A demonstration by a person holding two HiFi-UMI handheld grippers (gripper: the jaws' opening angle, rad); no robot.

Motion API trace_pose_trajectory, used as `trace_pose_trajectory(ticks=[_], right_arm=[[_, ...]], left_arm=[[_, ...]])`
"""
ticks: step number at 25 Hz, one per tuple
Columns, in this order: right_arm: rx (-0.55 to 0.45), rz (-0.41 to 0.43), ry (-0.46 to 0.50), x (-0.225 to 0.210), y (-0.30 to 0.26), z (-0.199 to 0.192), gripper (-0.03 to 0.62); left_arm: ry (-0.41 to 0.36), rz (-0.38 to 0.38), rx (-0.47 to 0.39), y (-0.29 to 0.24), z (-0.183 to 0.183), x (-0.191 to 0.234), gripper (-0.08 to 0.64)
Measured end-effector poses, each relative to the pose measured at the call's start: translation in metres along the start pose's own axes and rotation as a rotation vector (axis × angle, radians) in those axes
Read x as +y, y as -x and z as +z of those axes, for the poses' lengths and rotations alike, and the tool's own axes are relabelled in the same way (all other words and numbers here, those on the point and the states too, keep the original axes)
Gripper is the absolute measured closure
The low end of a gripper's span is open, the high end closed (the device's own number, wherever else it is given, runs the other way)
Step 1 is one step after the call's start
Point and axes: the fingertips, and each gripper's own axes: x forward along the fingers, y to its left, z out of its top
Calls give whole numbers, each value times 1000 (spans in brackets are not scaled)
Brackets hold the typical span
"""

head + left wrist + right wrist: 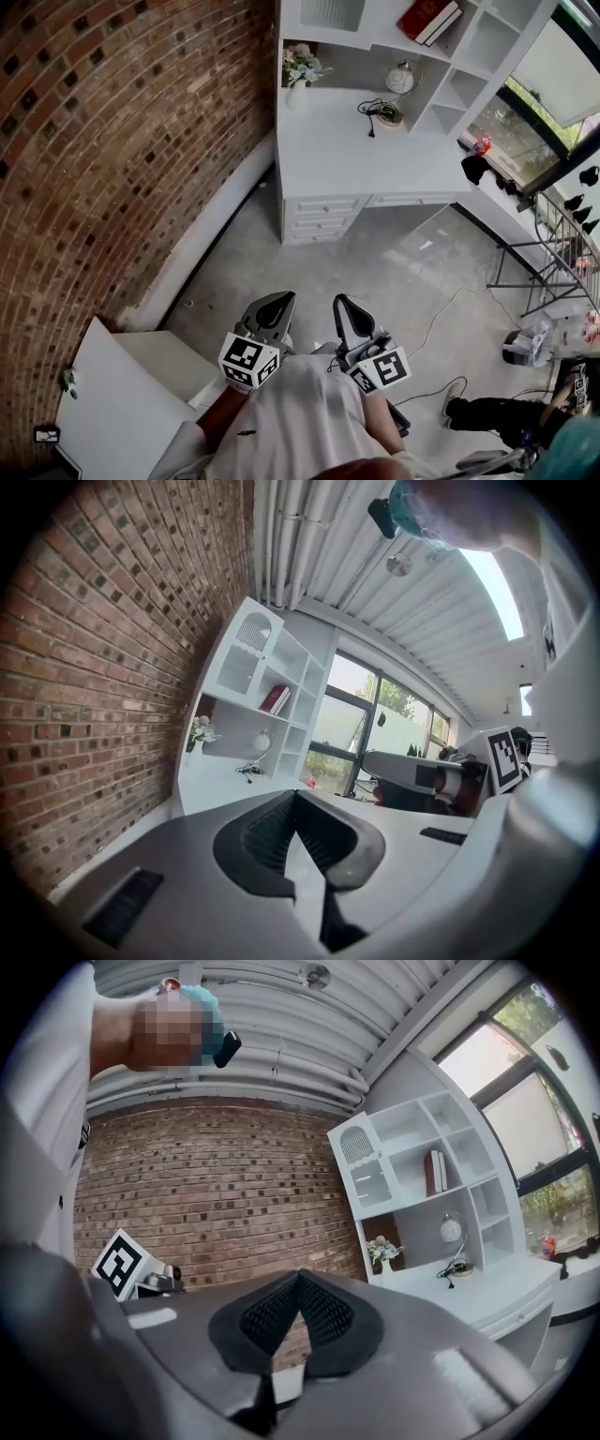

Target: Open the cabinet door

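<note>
The white shelf unit (375, 56) stands on a desk against the far wall. Its cabinet door (330, 11), with an arched glass pane, is at the unit's upper left and looks shut; it also shows in the left gripper view (246, 658) and the right gripper view (361, 1162). My left gripper (278, 302) and right gripper (344, 306) are held side by side close to my body, far short of the desk. Both point toward the unit. The left gripper's (294, 797) jaws meet with nothing between them, and so do the right gripper's (299, 1275).
A brick wall (103, 141) runs along the left. A low white cabinet (122, 394) stands at the lower left. The desk (347, 155) has drawers (323, 216), a vase of flowers (300, 70) and a lamp (398, 84). Cables (441, 314) and a metal rack (553, 253) lie to the right.
</note>
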Motion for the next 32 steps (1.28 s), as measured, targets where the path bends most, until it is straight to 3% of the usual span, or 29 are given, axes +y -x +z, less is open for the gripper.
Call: trace_pose_trajectory(ticks=[18, 32], right_arm=[[13, 55, -25, -21, -65, -1, 580], [-7, -1, -57, -103, -120, 2, 580]], left_arm=[[18, 45, -1, -26, 21, 46, 551], [24, 2, 50, -116, 33, 78, 551]])
